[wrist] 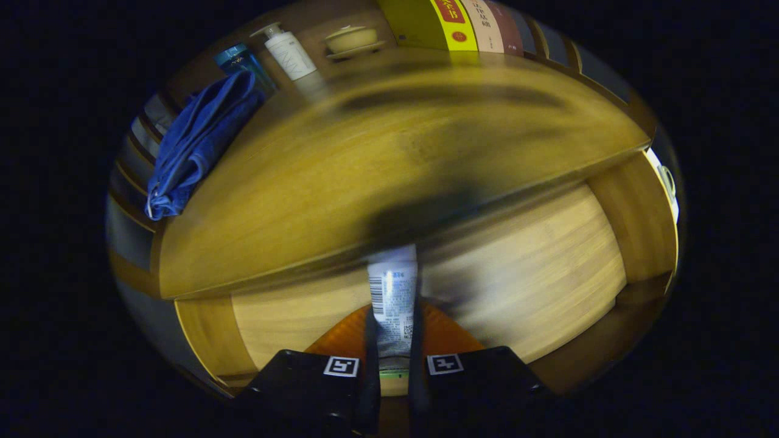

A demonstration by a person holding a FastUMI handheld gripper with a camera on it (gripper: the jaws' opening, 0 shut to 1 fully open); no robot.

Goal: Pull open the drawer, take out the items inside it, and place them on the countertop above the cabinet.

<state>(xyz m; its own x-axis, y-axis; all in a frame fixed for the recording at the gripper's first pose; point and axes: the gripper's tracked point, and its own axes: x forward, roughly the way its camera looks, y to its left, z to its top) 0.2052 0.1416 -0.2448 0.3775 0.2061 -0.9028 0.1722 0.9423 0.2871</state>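
Observation:
My gripper (392,347) is shut on a white tube (393,298) with printed text and a barcode, which stands up between the two fingers. Below and behind it lies the open wooden drawer (535,286), its pale bottom showing on both sides of the fingers. The tube is held above the drawer, its top just at the front edge of the wooden countertop (365,164) above the cabinet. The scene is motion-blurred.
On the countertop's far left lies a blue cloth (195,143). Behind it stand a blue bottle (240,61), a white pump bottle (291,53) and a lidded bowl on a saucer (352,40). Books (468,24) lean at the back.

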